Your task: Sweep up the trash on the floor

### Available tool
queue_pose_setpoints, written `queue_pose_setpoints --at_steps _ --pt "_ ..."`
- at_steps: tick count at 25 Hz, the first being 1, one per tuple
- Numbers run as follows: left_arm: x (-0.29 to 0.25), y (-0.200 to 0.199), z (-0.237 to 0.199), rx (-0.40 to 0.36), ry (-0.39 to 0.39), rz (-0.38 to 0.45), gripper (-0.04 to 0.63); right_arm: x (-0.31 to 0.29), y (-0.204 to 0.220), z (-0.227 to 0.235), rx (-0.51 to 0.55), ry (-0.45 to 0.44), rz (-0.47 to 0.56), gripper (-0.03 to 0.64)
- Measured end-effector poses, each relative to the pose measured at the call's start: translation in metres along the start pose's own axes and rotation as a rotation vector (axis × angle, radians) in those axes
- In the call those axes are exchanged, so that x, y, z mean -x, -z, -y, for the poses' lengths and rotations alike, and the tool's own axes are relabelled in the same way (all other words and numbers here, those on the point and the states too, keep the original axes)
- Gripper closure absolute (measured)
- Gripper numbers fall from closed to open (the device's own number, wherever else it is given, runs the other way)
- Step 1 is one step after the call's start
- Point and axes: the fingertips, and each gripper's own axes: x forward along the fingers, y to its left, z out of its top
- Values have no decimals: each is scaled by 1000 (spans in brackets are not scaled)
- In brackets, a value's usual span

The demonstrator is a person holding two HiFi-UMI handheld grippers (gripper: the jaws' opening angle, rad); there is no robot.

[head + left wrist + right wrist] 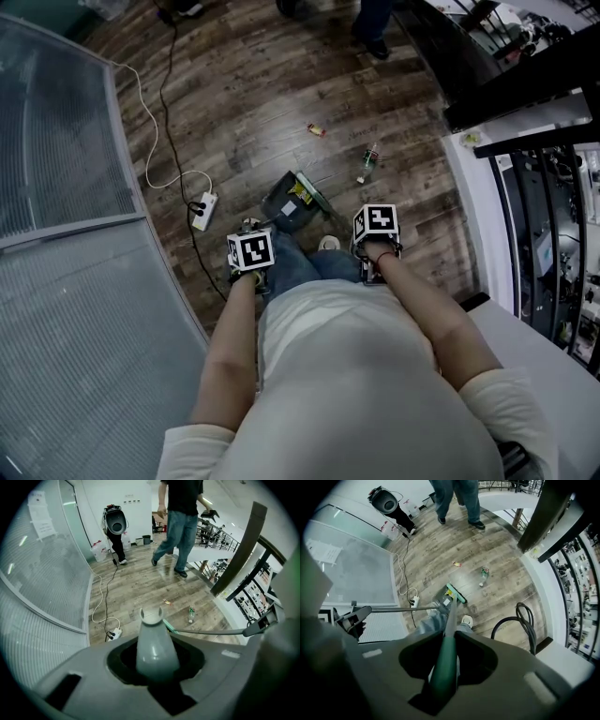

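1. Pale-shirted torso (361, 375) nearest, with forearms reaching down to both grippers above the wooden floor (244, 103).
2. Left gripper (157, 670): fingers clenched round the grey dustpan handle (153, 644). Dustpan (284, 201) resting on the floor just ahead of the feet.
3. Right gripper (444, 672): fingers grasping the green broom handle (449, 620). Broom head (456, 594) down at the dustpan's mouth.
4. Trash not yet gathered: plastic bottle (367, 162) beyond the dustpan toward the floor's right edge, small wrapper (317, 129) farther out, nearer the middle. Both clear of the broom head.
5. Likely trouble: round, light bottle rolling away under a fast stroke instead of into the pan.
6. Power strip (204, 210) and its white cable (150, 141) just left of the dustpan, at the foot of the glass wall. Easily snagged by a wide swing.
7. Long handles gripped only near the top: prone to twisting in the fingers and tipping the pan.
8. Another person (180, 527) walking at the floor's far end. Worth keeping strokes short.
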Motion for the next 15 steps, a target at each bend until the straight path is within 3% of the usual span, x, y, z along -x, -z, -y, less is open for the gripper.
queue_pose_setpoints --at_steps 15 --pt "0 -1 1 -4 3 -3 505 -2 23 -26 12 -63 -76 520"
